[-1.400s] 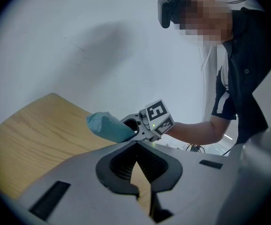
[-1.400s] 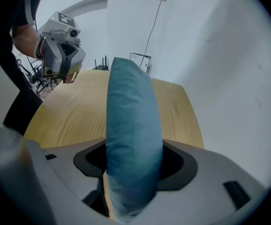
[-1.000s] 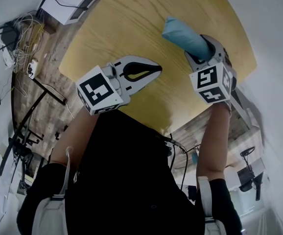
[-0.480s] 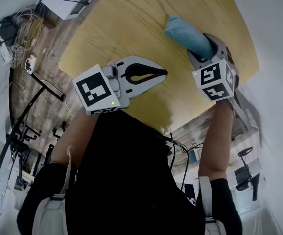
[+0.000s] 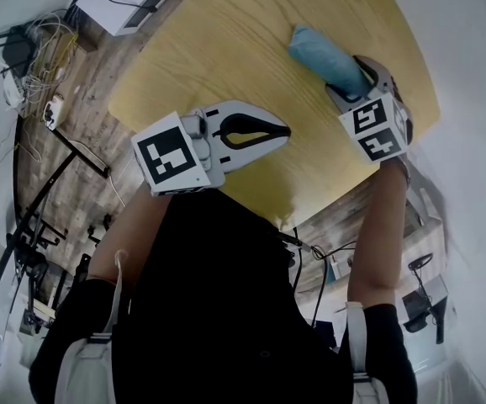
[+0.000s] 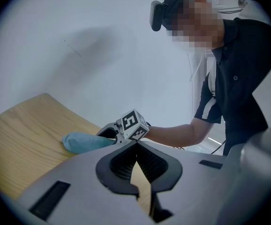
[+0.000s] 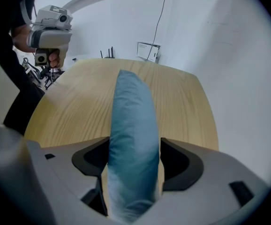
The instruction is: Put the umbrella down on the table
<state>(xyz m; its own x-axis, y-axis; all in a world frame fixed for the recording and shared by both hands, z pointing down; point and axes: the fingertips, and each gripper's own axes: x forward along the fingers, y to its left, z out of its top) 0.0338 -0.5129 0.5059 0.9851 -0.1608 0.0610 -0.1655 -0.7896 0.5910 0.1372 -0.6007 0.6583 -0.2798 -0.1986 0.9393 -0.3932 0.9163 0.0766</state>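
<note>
At the far left a tangle of thin cables [image 5: 33, 57] lies on the plank floor [image 5: 83, 91], too small to sort out. Your left gripper [image 5: 283, 131], smooth grey-white plastic with a black-and-white marker cube [image 5: 176, 154] behind it, hovers above the table's near side with its ribbed black pads brought together at the tips and nothing in them. The table [image 5: 226, 49] is pale yellow wood with a fine straight grain and a rounded outline (your dark shirt covers part of its near edge). Right of centre, the umbrella [image 5: 325, 55] is a folded, soft teal-blue fabric roll, plump and slightly creased, with a blunt rounded far end resting on the wood near the table's right edge. Its near end disappears into your right gripper [image 5: 356, 82], so the handle cannot be made out. That gripper points steeply down and its jaws are opening around the roll; in the right gripper view thin slivers of wood show between the fabric and each pad.
</note>
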